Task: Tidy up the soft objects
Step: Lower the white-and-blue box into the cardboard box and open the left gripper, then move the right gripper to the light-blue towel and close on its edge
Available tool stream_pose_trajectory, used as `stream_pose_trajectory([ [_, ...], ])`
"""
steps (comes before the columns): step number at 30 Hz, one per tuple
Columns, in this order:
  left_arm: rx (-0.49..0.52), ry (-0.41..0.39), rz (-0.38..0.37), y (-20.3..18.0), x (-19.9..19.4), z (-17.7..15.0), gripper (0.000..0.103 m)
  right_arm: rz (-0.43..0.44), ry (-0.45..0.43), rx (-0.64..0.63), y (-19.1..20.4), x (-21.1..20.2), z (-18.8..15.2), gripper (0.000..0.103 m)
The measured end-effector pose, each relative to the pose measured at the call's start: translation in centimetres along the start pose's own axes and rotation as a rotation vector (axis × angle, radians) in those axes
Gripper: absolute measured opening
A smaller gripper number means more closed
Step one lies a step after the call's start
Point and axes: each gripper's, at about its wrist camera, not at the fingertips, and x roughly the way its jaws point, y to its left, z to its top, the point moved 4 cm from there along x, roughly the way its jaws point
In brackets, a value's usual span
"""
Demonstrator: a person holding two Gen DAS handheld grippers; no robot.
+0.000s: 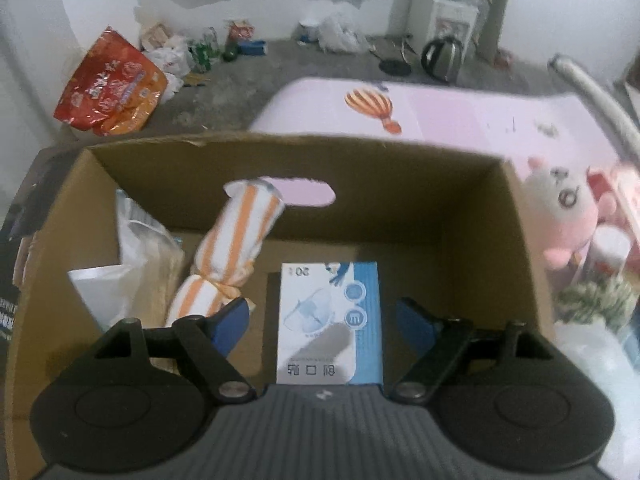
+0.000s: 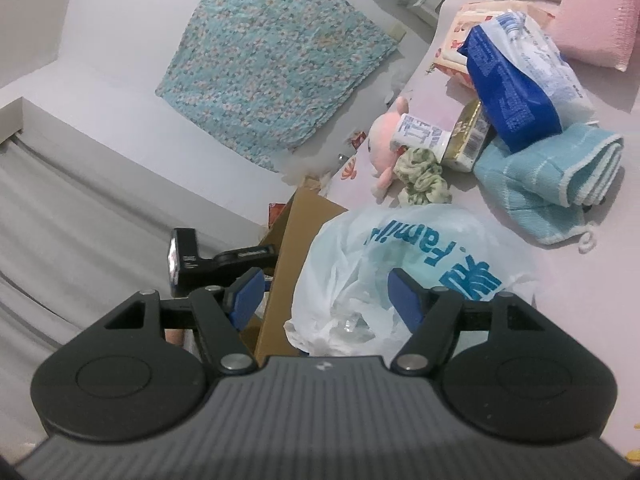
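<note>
Soft things are being put away in the cardboard box (image 1: 520,240).
The left gripper (image 1: 324,322) is being held wide open over the box, with the striped towel (image 1: 236,248) inside; the right gripper (image 2: 324,294), wide open, is being held beside the box at the plastic bag (image 2: 400,264).

Landmark = cardboard box (image 1: 520,240), open top.
- Orange-white striped towel (image 1: 236,248): rolled, knotted near lower end, leaning tilted inside box, left of centre, top against far wall.
- Pink-white plush toy (image 1: 560,216): outside box, just beside right wall, on pink surface.
- Green-white scrunchie (image 2: 420,176): beyond box, just beside plush.
- Light-blue towel (image 2: 548,180): folded, flat, well right of box.
- White plastic bag (image 2: 380,272): crumpled, blue print, touching box's right side.
</note>
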Motion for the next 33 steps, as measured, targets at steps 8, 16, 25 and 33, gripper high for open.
stream_pose_trajectory([
  [8, -0.048, -0.108, -0.084, 0.1, -7.0, -0.6, 0.087, -0.049, -0.057, -0.026, -0.8, -2.4, 1.3, 0.069],
  [16, 0.035, -0.166, -0.205, -3.5, -12.9, -3.3, 0.090, -0.193, -0.125, -0.084, -3.7, -5.0, 4.5, 0.069],
  [25, 0.121, -0.198, -0.272, -8.3, -16.4, -7.7, 0.095, -0.351, -0.101, -0.199, -6.2, -3.1, 8.0, 0.071],
  [33, 0.108, -0.232, -0.351, -12.9, -17.2, -12.2, 0.095, -0.471, 0.058, -0.389, -7.5, 1.0, 7.8, 0.073],
])
